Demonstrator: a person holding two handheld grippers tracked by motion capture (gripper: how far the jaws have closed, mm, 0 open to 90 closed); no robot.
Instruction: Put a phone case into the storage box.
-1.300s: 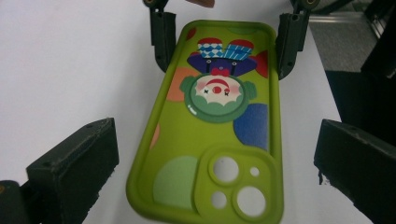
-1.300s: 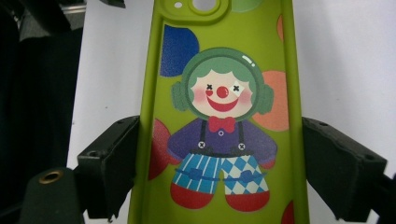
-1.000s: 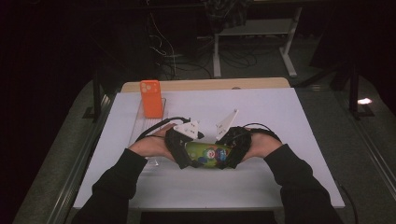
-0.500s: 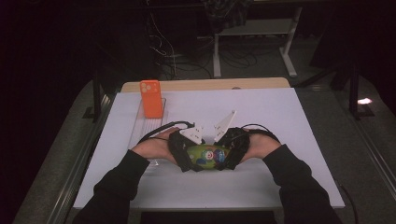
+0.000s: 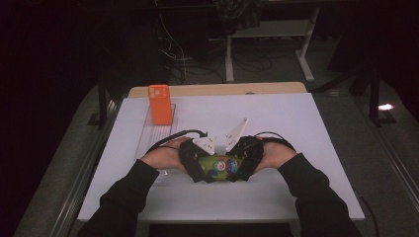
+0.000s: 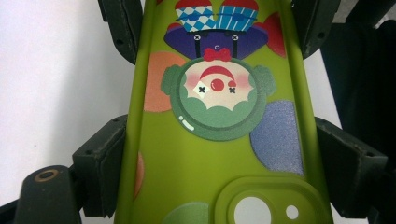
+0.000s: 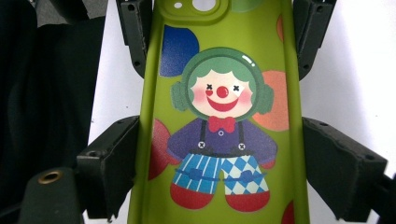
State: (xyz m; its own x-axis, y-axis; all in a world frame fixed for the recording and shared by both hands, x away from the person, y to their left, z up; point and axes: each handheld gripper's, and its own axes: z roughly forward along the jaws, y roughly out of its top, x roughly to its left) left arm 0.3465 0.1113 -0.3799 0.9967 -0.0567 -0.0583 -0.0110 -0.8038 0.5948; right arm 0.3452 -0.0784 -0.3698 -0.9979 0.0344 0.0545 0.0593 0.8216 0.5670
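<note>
While lying flat near the front middle of the white table (image 5: 306, 148), green phone case (image 5: 220, 167) sat printed side up between both grippers, clown figure and camera cutout visible. Spanned lengthwise from one gripper to the other.

Left gripper (image 5: 193, 163): gripped the camera-cutout end, jaws flanking the case's long edges (image 6: 219, 154), pads against both sides; had just been closing in on it. Clamped on the case.

Right gripper (image 5: 245, 162): took the opposite end, at the clown's feet (image 7: 219, 116), jaws pressed on both long edges. Clamped on the case too.

Held by a hand each, dark sleeves coming in from the near edge. Grey plates on top tilted toward each other above the case.

Farther out: orange phone case (image 5: 160, 103) stood upright at the table's far left, well apart from the grippers, on a clear tray (image 5: 148, 136).
</note>
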